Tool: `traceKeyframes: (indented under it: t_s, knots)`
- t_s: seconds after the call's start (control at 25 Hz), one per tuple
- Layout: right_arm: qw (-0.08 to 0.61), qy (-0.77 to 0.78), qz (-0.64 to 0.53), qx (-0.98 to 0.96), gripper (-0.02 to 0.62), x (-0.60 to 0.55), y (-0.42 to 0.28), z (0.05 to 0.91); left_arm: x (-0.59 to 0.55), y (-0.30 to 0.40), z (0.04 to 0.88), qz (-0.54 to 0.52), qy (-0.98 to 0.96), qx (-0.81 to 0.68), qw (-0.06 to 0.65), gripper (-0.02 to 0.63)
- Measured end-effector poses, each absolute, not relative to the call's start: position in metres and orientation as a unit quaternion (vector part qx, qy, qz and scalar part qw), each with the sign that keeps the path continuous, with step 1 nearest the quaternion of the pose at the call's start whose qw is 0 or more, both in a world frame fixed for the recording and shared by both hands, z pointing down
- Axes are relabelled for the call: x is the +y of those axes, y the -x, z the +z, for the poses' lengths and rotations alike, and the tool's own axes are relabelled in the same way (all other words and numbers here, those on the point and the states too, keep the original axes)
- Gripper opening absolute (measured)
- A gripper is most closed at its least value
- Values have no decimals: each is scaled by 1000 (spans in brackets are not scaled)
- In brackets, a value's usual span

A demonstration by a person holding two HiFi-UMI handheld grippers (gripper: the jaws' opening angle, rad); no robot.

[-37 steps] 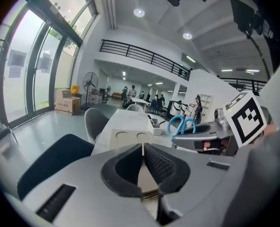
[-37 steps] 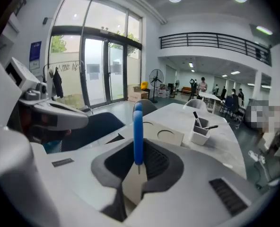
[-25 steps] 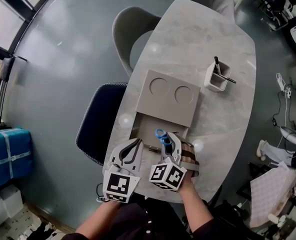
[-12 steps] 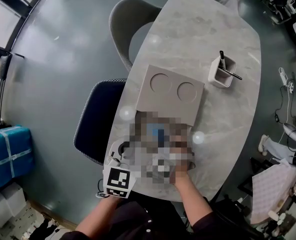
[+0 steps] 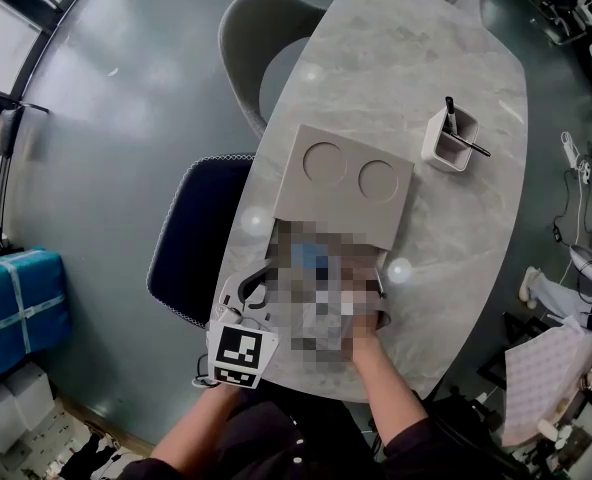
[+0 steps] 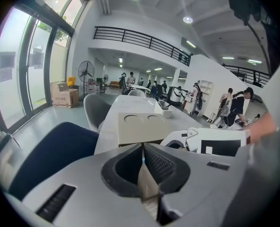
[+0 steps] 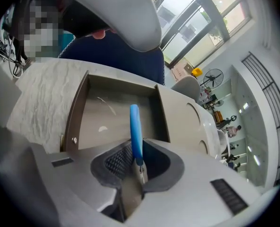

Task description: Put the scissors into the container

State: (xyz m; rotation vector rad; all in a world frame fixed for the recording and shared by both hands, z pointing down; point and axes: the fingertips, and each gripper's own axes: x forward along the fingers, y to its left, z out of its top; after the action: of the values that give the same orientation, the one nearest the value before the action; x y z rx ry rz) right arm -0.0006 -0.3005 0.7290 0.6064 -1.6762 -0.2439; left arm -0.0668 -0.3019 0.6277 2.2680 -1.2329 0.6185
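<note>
Scissors (image 7: pixel 134 122), blue handle, sit btwn the pads of the right gripper (image 7: pixel 137 141), w/ the open tan container (image 7: pixel 76 112) right beyond them, by the tabletop's (image 5: pixel 416 58) near edge. Its jaws are opening, but the pads hug the handle on both sides. Left gripper (image 6: pixel 142 144): jaws pressed together, nothing btwn them, at the near-left edge. Only print: a b/w square marker (image 5: pixel 242 353) on its cube.
</note>
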Motion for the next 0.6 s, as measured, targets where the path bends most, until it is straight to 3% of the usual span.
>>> traceKeyframes:
  t_s: [0.6]
  knots:
    - [578, -254, 25, -775, 84, -296, 3, 727, -302, 68, 628, 223, -828, -452, 246, 25]
